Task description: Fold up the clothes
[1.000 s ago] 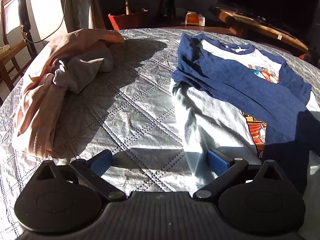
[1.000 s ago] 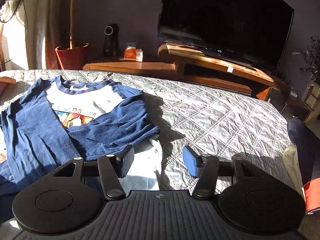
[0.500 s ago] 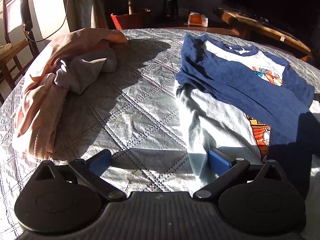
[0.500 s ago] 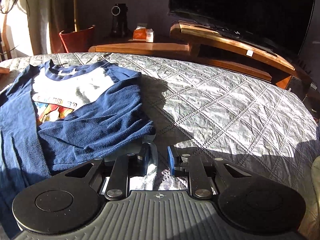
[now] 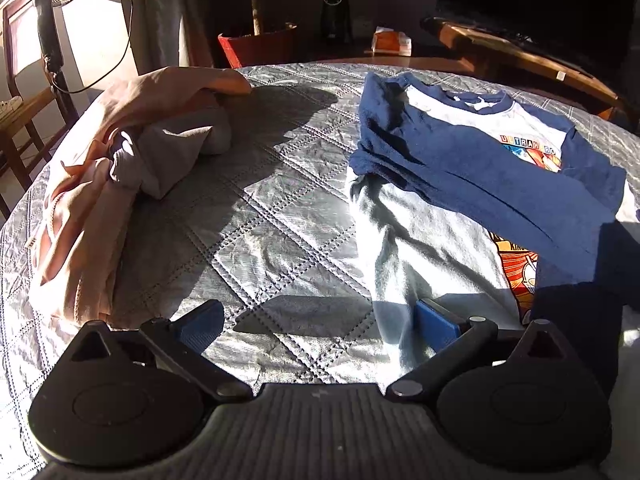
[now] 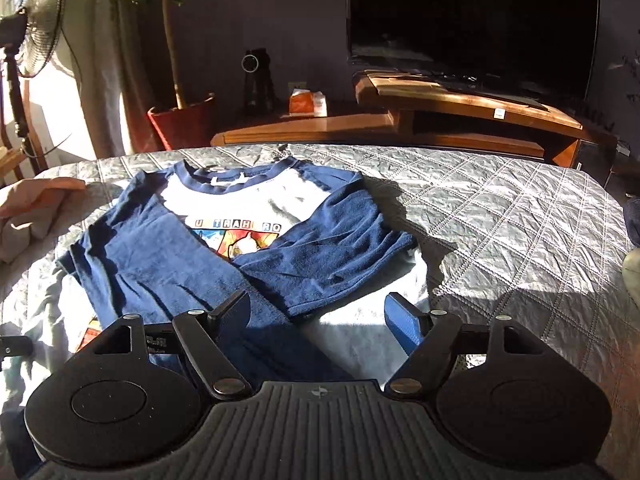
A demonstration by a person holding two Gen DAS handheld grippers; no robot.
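Note:
A white shirt with blue long sleeves and a colourful chest print lies flat on the quilted grey cover, collar away from me, both sleeves crossed over its front. My right gripper hovers over its near right part. Its jaws are opening, and the blue sleeve and white body lie under the gap, not pinched. In the left wrist view the shirt fills the right side. My left gripper stands open at its near left corner, one blue pad against the white hem, nothing gripped.
A loose heap of peach and grey clothes sits on the cover's left side. Beyond the far edge are a wooden TV stand with a dark screen, a potted plant, a standing fan and a wooden chair.
The right gripper shut at the shirt's near right edge half a second ago, then opened and swung left so the shirt sits centred. The left gripper kept still and open.

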